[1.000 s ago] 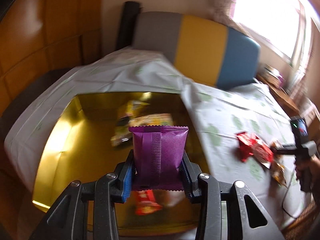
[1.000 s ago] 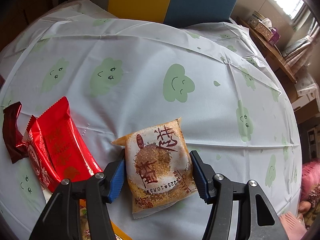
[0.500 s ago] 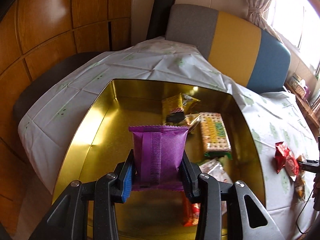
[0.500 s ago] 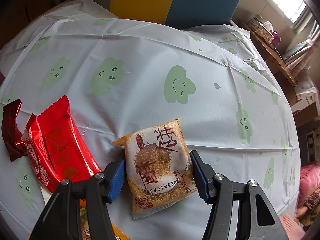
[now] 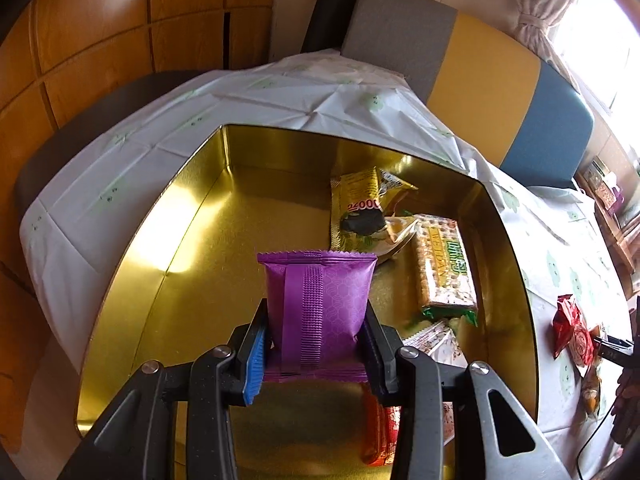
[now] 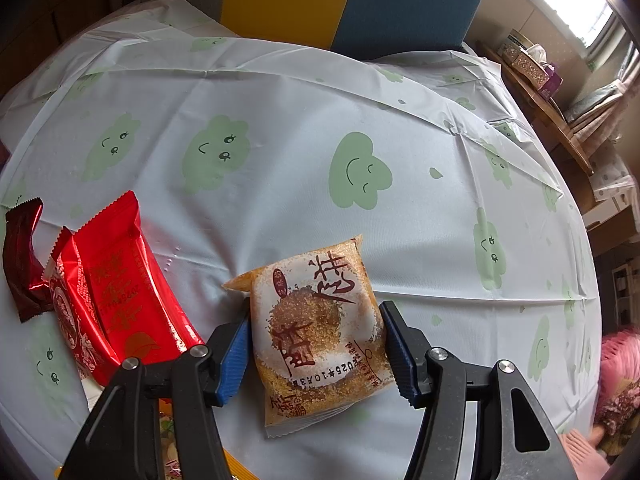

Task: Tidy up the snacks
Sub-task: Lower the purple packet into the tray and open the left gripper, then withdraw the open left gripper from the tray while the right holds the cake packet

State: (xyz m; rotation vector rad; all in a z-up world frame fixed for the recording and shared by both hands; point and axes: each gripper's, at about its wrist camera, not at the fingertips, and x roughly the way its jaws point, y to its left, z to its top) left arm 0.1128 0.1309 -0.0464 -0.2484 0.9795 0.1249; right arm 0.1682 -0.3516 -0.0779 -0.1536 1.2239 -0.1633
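L gripper [image 5: 316,354], clamping the purple pack [image 5: 320,304], is now hanging lower over the gold tin [image 5: 132,256] (other snacks inside), so a drop looks near, while R gripper [image 6: 316,354] is sitting unmoved w/ fingers hugging the brown pack [image 6: 316,328] on the cloth [image 6: 280,140].

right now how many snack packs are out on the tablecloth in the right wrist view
3 clearly: an orange-and-white pack between the right hand-held gripper pads, a bright red pack left of it, a dark red one at the far left. Others may be hidden.
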